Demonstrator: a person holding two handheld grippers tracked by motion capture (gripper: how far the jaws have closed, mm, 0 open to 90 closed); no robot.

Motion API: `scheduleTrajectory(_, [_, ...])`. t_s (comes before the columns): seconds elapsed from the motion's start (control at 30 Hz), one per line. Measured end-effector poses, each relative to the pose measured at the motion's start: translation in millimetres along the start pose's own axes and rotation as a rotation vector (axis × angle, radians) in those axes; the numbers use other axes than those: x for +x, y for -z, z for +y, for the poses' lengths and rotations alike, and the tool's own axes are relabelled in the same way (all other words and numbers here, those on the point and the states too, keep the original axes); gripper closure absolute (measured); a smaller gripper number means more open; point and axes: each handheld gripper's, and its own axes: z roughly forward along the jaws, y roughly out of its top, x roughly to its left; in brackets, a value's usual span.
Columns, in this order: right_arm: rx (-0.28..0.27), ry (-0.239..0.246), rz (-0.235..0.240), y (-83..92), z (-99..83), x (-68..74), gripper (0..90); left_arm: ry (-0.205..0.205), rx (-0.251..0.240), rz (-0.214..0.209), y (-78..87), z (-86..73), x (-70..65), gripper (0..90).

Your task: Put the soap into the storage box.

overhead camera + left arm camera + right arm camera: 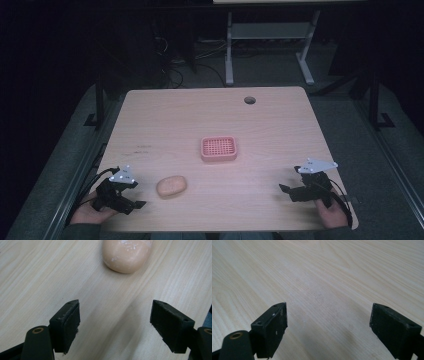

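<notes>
Ahead of spread jaws (untouched), peach soap [127,255]

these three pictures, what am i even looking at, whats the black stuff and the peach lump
A person sits at a wooden table, holding a hand-held two-jaw gripper in each hand. The wide picture comes from a fixed camera above. The other two come from cameras riding on the grippers, looking along their black jaws. The left gripper is open, holding nothing, and points at the peach lump, which looks like a bar of soap. The right gripper is also open and empty over bare wood. Farther back lies a pink slotted soap dish, empty.
</notes>
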Motion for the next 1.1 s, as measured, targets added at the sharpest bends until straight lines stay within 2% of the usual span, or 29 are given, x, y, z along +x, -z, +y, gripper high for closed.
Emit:
scheduleTrajectory(0.1, [0.001,0.001,0.002,0.2,-0.1,0.1,14.1,0.002,-0.005,-0.002,-0.5,0.7,-0.5,23.7])
scheduleTrajectory(0.33, [0.002,0.0,0.001,-0.6,0.3,0.8,14.1,-0.027,-0.004,0.004,-1.5,6.5,-2.1,23.7])
scheduleTrajectory(0.43, [0.002,-0.001,0.001,-0.7,0.5,0.9,14.1,-0.008,-0.004,-0.002,-2.5,7.8,-3.1,23.6])
scheduleTrajectory(0.53, [0.001,-0.002,0.002,-0.6,0.5,0.9,14.1,-0.034,0.003,-0.001,-3.3,11.8,-3.6,23.6])
scheduleTrajectory(0.7, [0.003,0.0,0.004,-0.7,0.5,0.7,14.1,-0.033,0.003,-0.003,-4.6,15.5,-4.9,23.5])
scheduleTrajectory(1.1, [0.0,0.002,0.002,0.0,0.9,1.2,14.1,-0.068,-0.001,0.001,-5.8,27.7,-7.3,23.3])
